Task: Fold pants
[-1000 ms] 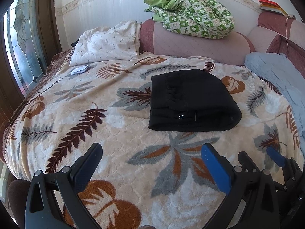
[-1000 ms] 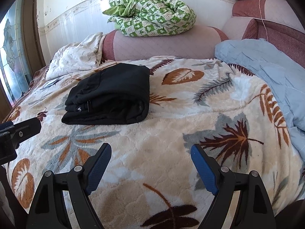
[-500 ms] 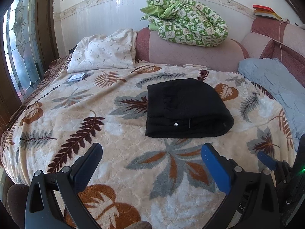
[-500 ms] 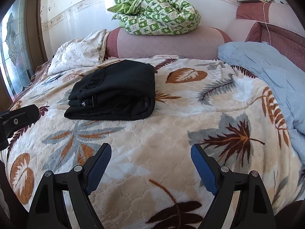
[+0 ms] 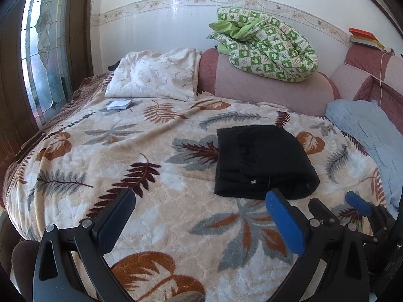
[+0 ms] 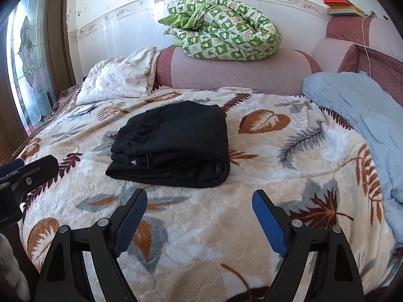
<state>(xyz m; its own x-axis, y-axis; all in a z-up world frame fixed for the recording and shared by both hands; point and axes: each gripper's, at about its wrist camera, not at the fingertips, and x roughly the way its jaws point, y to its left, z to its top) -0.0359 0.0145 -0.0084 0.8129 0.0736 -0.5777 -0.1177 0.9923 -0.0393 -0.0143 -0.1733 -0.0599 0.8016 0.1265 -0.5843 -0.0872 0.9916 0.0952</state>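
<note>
— One pair of black pants (image 6: 173, 143), folded: where?
— On the bed's leaf blanket (image 6: 252, 176), label showing (text unreadable).
— Tools?
— Left tool (image 5: 199, 214) spread, empty; right tool (image 6: 199, 206) spread, empty, both short of the pants.

White wall (image 5: 163, 30) with floral border strip; leaded stained-glass window (image 5: 42, 58) in dark wood frame at left, daylight through; pink padded headboard (image 6: 239, 75).
</note>
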